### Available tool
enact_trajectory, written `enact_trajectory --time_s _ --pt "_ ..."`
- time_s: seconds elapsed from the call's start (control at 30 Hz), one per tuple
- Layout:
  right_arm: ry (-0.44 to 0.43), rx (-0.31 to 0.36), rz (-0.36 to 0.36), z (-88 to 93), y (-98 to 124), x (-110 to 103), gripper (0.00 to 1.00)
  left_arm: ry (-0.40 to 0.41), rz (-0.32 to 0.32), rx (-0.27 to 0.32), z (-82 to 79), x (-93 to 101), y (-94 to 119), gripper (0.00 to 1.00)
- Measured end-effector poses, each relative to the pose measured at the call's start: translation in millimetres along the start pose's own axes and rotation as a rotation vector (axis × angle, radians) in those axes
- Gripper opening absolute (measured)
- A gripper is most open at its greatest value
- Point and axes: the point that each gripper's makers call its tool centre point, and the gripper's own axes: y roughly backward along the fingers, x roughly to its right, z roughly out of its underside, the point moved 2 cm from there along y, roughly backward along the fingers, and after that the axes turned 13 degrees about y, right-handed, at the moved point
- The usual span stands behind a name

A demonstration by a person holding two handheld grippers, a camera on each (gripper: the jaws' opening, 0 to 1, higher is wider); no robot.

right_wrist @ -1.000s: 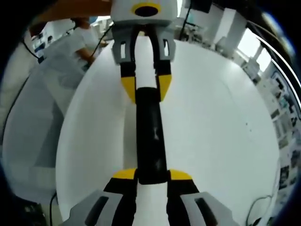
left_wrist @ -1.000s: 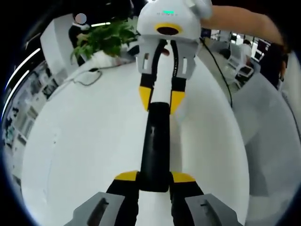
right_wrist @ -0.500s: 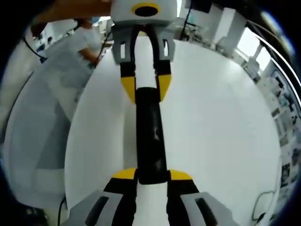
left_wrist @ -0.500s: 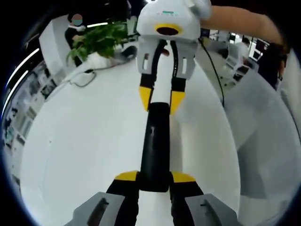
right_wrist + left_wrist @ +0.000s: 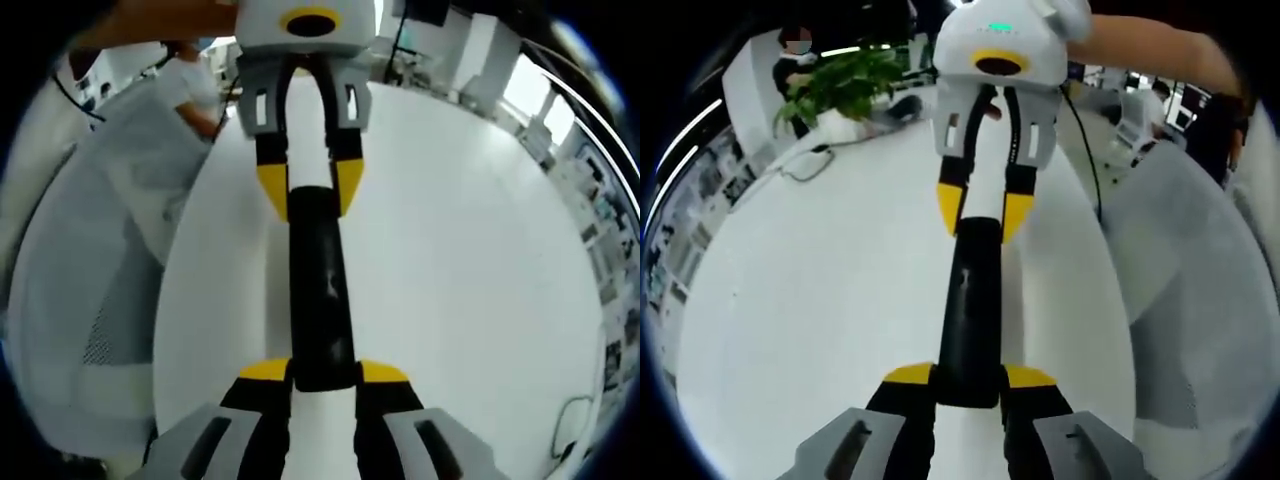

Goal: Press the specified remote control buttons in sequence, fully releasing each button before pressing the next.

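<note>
A long black remote control (image 5: 968, 300) is held lengthwise above the white table (image 5: 820, 300). My left gripper (image 5: 968, 375) is shut on its near end, yellow fingertips on both sides. The right gripper (image 5: 985, 205) comes in from the top of the left gripper view and clamps the far end. In the right gripper view the same remote (image 5: 320, 290) runs up the middle. There my right gripper (image 5: 322, 372) is shut on the near end and the left gripper (image 5: 308, 190) grips the far end. The remote's buttons cannot be made out.
A green potted plant (image 5: 845, 85) and a dark cable (image 5: 805, 165) sit at the table's far left. A grey mesh chair (image 5: 90, 300) stands beside the table edge. A person's arm (image 5: 1150, 50) reaches in behind the right gripper. People stand in the background.
Both grippers keep the same hold on the remote. The table and room behind have slid sideways in both views, so the hands and the remote moved together over the table.
</note>
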Motion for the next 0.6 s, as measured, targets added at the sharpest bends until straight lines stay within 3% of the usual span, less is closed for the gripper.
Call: enact_trajectory --time_s 0.6 --pt "0.018 0.0 -0.015 -2.1 -23 -21 0.2 0.03 0.023 -0.018 27.8 14.7 -19 0.23"
